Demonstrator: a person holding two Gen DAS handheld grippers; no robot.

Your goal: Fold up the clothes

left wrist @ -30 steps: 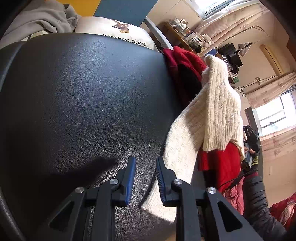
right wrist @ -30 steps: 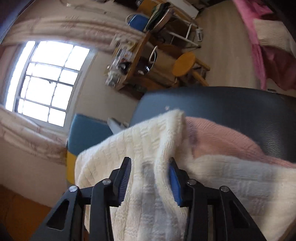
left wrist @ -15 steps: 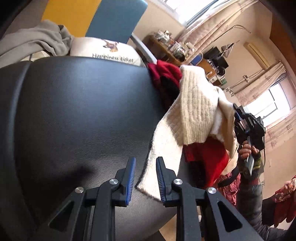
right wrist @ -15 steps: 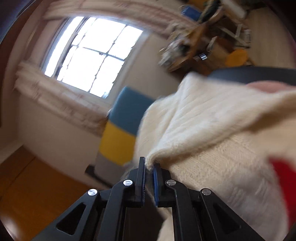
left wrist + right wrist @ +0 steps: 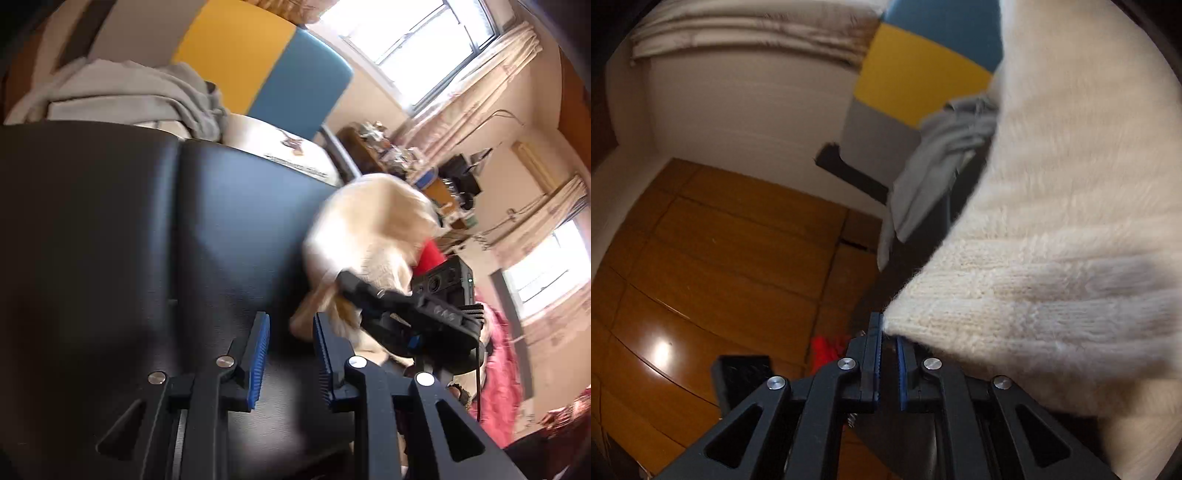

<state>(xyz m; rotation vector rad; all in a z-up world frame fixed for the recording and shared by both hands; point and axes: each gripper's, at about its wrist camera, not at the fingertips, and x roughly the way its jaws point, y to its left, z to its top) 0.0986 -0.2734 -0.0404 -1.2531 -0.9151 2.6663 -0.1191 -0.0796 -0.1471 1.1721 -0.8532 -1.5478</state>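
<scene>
Cream knit sweater: a corner of its ribbed edge is being pinched by the right gripper, whose jaws are being kept nearly together on the wool; the rest of the garment is being carried above and to the right of the fingers, filling that side of the right wrist view. In the left wrist view the same sweater is being seen as a blurred bundle over the right edge of the black leather seat, with a patch of red cloth showing behind it.

Right gripper (seen from the left camera): it is being held at the sweater's lower edge, just beside the left gripper's right finger.

Left gripper: its jaws are being kept narrowly apart over the seat, and nothing is being held between the blue pads; the sweater's lowest tip is hanging close by the right finger.

Grey garment: it is being left heaped at the far end of the seat, before a yellow and blue panel.

Wooden floor: it is being shown below the right gripper.
</scene>
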